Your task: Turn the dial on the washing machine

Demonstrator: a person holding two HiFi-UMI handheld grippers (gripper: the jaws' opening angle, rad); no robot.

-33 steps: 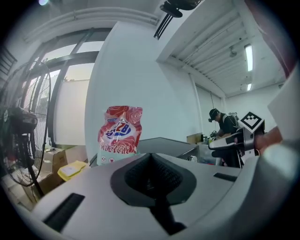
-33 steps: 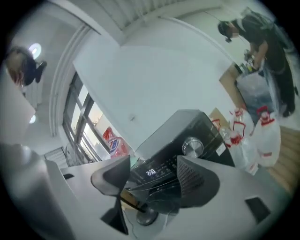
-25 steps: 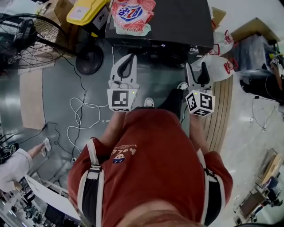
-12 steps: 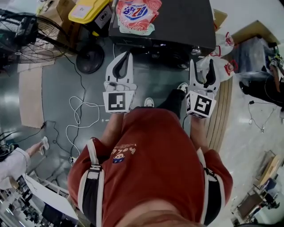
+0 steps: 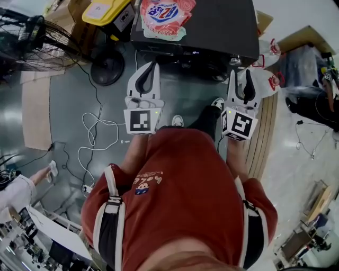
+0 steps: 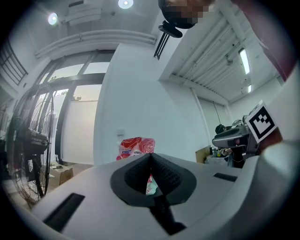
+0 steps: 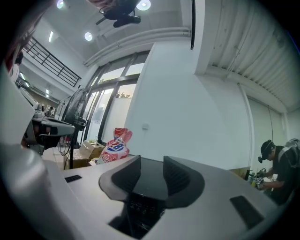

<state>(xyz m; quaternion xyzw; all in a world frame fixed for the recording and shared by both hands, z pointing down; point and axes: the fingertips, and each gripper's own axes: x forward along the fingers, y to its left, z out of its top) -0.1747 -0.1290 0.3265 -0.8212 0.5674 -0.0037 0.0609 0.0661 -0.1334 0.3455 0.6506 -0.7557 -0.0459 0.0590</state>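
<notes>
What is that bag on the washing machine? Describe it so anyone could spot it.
Find the big black box-shaped washing machine at the top of the head view. On the left end of its lid lies a soft plastic pouch, pink-red with roses and a blue logo. Its neighbour, a hard yellow case, sits off the machine, further left.

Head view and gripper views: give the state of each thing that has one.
left gripper: shut, empty
right gripper: open, empty, jaws just closing further
washing machine: top closed, no gripper touching it
detergent bag: sitting on the washing machine
fan: spinning or not, cannot tell
</notes>
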